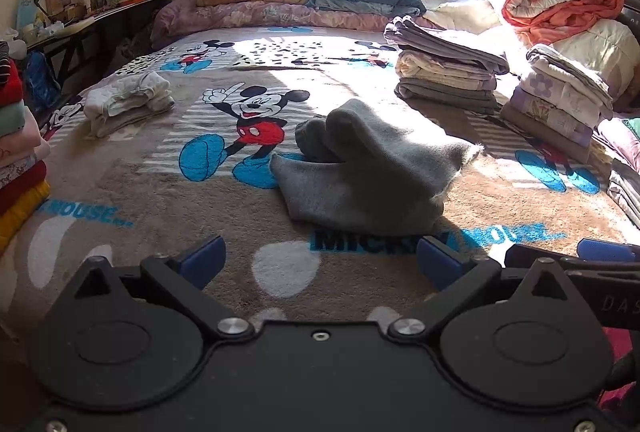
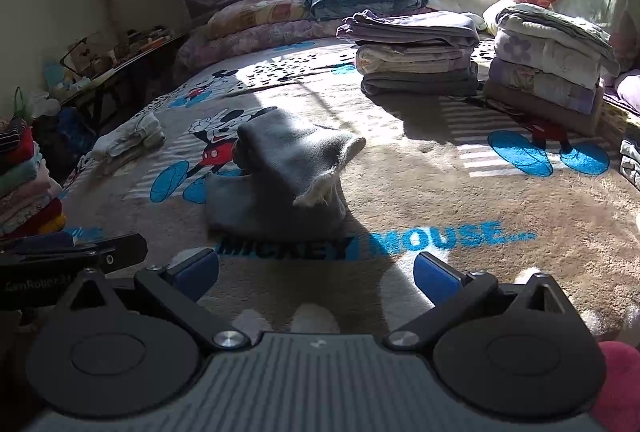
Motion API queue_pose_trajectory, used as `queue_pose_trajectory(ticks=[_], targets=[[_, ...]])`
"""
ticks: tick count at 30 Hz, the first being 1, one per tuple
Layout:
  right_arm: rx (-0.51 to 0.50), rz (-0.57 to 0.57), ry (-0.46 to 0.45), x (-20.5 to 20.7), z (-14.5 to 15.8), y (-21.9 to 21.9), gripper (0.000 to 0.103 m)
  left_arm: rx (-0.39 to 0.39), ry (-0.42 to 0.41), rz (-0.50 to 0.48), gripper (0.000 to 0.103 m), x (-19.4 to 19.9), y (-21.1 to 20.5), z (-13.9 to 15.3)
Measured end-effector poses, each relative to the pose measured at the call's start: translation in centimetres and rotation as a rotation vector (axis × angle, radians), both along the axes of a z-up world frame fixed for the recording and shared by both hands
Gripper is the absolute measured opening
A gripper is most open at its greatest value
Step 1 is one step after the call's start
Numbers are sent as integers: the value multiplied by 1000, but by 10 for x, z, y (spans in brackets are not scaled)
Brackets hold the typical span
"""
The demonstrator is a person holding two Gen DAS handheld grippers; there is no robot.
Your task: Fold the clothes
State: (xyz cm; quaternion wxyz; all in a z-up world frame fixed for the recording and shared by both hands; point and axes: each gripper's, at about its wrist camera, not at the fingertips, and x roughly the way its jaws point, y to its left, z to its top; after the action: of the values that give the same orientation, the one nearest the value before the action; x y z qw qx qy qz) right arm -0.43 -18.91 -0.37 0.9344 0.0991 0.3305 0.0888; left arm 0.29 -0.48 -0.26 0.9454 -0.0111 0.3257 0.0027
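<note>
1. Grey garment (image 1: pixel 368 167): it is lying near the middle of the bed (image 1: pixel 160 199), on the cartoon blanket, roughly folded into a bundle with its upper layer bulging and a frayed edge showing.
2. Left tongs (image 1: pixel 320 264): they are hovering just short of the garment, jaws spread wide and holding nothing.
3. Right tongs (image 2: pixel 316 272): they are likewise standing wide open and empty, near the garment's front edge but apart from it.
4. Finished work: a small pale folded pile (image 1: pixel 128 103) is sitting to the left, and two taller folded stacks (image 1: pixel 448 71) are standing to the right; a further stack (image 1: pixel 20 151) is rising at the left edge.
5. Progress, as judged: most items are appearing folded; the grey garment is seeming nearly done, needing flattening or a final fold and placement on a stack.
</note>
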Motion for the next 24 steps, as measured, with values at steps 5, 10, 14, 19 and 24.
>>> queue_pose_trajectory(ticks=[5, 10, 14, 19, 24], targets=[[4, -2, 0, 0, -1, -2, 103, -2, 2, 4, 103, 0, 1, -1], [0, -1, 0, -1, 0, 0, 103, -8, 7, 11, 103, 1, 4, -3], [-2, -3, 0, -1, 0, -1, 103, -11, 6, 13, 103, 1, 5, -3], [-6, -5, 0, -1, 0, -1, 103, -10, 9, 9, 103, 1, 4, -4], [-8, -2, 2, -1, 0, 0, 103, -9, 12, 9, 103, 2, 5, -5]])
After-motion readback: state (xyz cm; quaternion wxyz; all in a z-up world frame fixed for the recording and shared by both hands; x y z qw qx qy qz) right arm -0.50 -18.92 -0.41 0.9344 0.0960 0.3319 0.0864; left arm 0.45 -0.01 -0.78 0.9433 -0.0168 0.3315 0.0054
